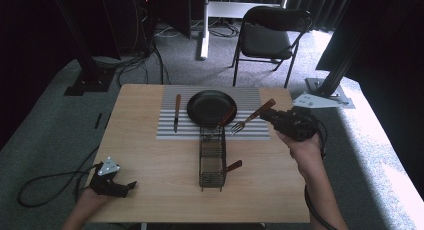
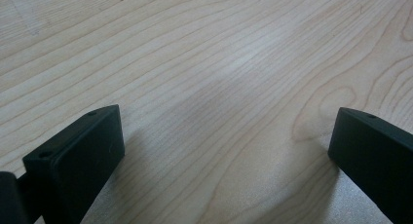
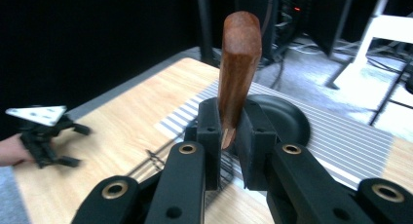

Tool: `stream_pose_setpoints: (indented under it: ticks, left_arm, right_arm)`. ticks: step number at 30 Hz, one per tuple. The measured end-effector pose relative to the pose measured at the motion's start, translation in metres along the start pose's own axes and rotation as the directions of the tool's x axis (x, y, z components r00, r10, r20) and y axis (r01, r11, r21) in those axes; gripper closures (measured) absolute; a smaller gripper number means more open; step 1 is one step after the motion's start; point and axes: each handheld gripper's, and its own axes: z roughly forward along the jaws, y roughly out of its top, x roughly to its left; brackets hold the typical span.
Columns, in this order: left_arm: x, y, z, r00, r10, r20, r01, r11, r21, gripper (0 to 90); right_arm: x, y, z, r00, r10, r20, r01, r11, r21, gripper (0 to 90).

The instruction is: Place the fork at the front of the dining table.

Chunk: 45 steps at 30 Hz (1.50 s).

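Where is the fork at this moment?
In the high view, the fork is held in the right tongs, lifted right of the black plate, just beyond the wire basket.

Wooden table [image 1: 150, 155], striped placemat [image 1: 250, 97] with black plate [image 1: 207, 105] and knife [image 1: 177, 112], wire rack [image 1: 212, 162], right gripper [image 1: 272, 116] clamping a fork [image 1: 252, 116], left gripper [image 1: 127, 187] spread at the near corner.

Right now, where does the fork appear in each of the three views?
High view: the fork is right of centre, held by the right claw, tines low over the striped mat beside the black plate.
Left gripper view: not in it; open jaws over the bare wooden table.
Right gripper view: centre, its wooden handle upright between the closed jaws.
Shared landmark: the black plate, in the high and right gripper views.
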Motion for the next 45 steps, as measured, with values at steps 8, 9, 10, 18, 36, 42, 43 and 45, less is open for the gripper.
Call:
stream_pose_setpoints:
  ticks: [8, 9, 10, 18, 36, 42, 43, 45]
  left_arm:
    - [0.0, 0.0, 0.0, 1.0, 0.001, -0.001, -0.001, 1.0, 0.0, 0.0]
    - [0.0, 0.0, 0.0, 1.0, 0.001, -0.001, -0.001, 1.0, 0.0, 0.0]
    - [0.0, 0.0, 0.0, 1.0, 0.001, -0.001, -0.001, 1.0, 0.0, 0.0]
    - [0.0, 0.0, 0.0, 1.0, 0.002, -0.001, -0.002, 1.0, 0.0, 0.0]
    - [0.0, 0.0, 0.0, 1.0, 0.001, -0.001, -0.001, 1.0, 0.0, 0.0]
    - [0.0, 0.0, 0.0, 1.0, 0.001, -0.001, -0.001, 1.0, 0.0, 0.0]
    - [0.0, 0.0, 0.0, 1.0, 0.001, 0.0, -0.001, 1.0, 0.0, 0.0]
    - [0.0, 0.0, 0.0, 1.0, 0.001, 0.0, -0.001, 1.0, 0.0, 0.0]
  right_arm:
    - [-0.032, -0.022, 0.013, 0.9925, 0.062, 0.105, -0.067, 0.997, 0.047, 81.0]
    - [-0.034, -0.024, 0.015, 0.9908, 0.06, 0.121, -0.067, 0.996, 0.054, 81.0]
    - [-0.038, -0.028, 0.02, 0.9868, 0.058, 0.151, -0.069, 0.995, 0.07, 81.0]
    - [-0.063, -0.055, 0.062, 0.959, 0.072, 0.274, -0.119, 0.98, 0.161, 81.0]
    - [-0.083, -0.065, 0.126, 0.9325, 0.052, 0.357, -0.155, 0.951, 0.266, 81.0]
    - [-0.093, -0.052, 0.146, 0.9285, 0.071, 0.364, -0.185, 0.939, 0.29, 81.0]
    - [-0.093, -0.052, 0.146, 0.9285, 0.071, 0.364, -0.185, 0.939, 0.29, 81.0]
    - [-0.096, -0.048, 0.155, 0.9255, 0.072, 0.372, -0.193, 0.935, 0.299, 80.9]
